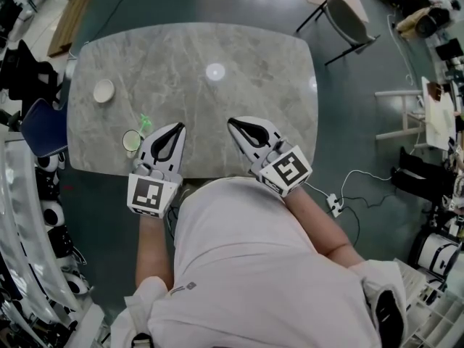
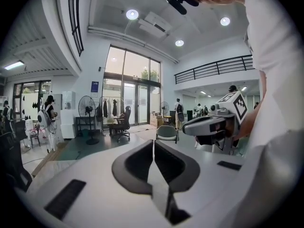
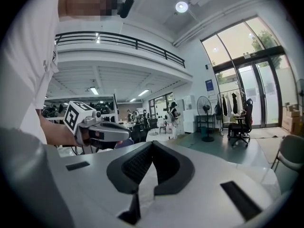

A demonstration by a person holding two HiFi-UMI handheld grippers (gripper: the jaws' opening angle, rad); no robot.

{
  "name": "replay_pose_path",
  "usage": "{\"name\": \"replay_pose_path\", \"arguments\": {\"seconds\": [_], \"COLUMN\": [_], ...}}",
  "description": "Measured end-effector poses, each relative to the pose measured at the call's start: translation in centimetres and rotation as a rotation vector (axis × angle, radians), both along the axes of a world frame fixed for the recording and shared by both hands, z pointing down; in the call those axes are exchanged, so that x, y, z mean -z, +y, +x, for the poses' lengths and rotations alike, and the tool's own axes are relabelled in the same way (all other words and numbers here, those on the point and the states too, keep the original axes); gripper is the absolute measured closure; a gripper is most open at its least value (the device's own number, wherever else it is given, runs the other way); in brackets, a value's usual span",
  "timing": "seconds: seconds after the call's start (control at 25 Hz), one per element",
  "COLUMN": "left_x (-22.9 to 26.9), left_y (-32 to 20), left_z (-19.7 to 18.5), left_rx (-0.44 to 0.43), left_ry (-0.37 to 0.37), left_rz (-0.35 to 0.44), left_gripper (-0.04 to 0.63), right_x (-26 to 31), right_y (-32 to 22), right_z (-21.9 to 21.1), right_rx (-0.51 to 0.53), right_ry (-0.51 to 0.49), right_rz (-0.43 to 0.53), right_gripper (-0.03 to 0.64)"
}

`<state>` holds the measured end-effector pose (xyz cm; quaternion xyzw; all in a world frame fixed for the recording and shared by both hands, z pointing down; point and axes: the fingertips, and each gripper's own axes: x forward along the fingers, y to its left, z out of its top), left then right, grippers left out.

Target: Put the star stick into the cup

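Observation:
A small cup [image 1: 131, 141] with a greenish rim stands near the front left edge of the grey marble table [image 1: 239, 56]. The green star stick [image 1: 146, 122] shows just above the cup's rim; I cannot tell whether it stands in the cup or lies beside it. My left gripper [image 1: 179, 126] hovers just right of the cup, jaws shut and empty. My right gripper [image 1: 230, 122] is further right over the front edge, also shut and empty. Both gripper views look out level into the room, with the left gripper [image 2: 153, 144] and the right gripper [image 3: 152, 144] closed tip to tip.
A white bowl [image 1: 104, 90] sits at the table's left side. A chair [image 1: 348, 20] stands beyond the far right corner, and a dark blue seat [image 1: 43, 125] is at the left. Cables and a power strip [image 1: 335, 205] lie on the floor to the right.

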<state>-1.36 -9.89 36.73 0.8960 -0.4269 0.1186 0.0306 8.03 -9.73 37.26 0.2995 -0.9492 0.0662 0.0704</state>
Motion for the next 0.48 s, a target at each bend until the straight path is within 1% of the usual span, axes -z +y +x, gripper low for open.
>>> {"name": "replay_pose_path", "arguments": {"seconds": [0.48], "left_x": [-0.7], "left_y": [0.6], "left_z": [-1.1], "left_rx": [0.035], "left_ry": [0.010], "left_rz": [-0.011], "left_gripper": [0.592], "right_x": [-0.4], "right_y": [0.3], "right_z": [-0.6], "right_rx": [0.011], "right_ry": [0.005], "right_rz": [-0.020], "right_gripper": [0.606]}}
